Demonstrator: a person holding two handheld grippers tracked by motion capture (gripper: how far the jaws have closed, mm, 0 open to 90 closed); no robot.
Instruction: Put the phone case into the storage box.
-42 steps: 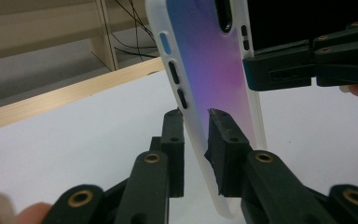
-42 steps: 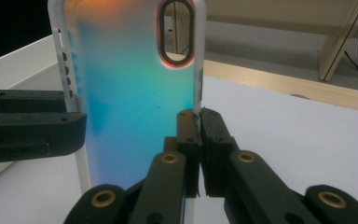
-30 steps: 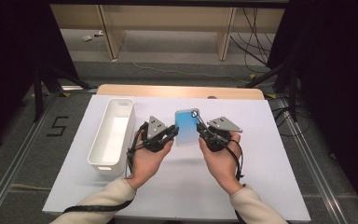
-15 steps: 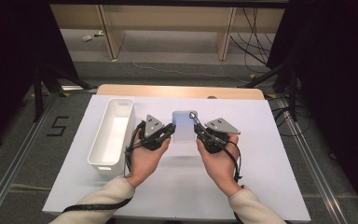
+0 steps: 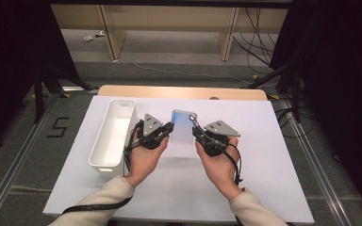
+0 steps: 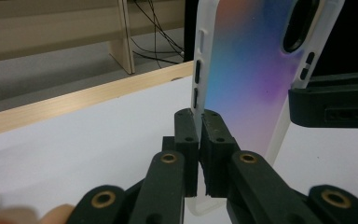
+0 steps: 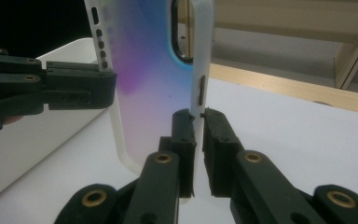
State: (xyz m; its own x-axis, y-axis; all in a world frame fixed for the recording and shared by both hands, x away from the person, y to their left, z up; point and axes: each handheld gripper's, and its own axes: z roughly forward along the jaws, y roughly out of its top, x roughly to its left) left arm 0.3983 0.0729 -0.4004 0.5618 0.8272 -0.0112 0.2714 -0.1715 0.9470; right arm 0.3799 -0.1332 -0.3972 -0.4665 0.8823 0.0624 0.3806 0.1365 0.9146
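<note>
Since the earlier frame, the case is shifted slightly left and toward the table's near side; both hands are moved with it.

The bin lies at far left, empty, just beside the left gripper. The left gripper is clamped on the case's left rim; the right gripper is clamped on its right rim. The case is held between them above the white table.

In the left gripper view, side button slots and a blue-to-pink back are seen on the case. In the right gripper view, the camera cutout and the bin behind are seen.
</note>
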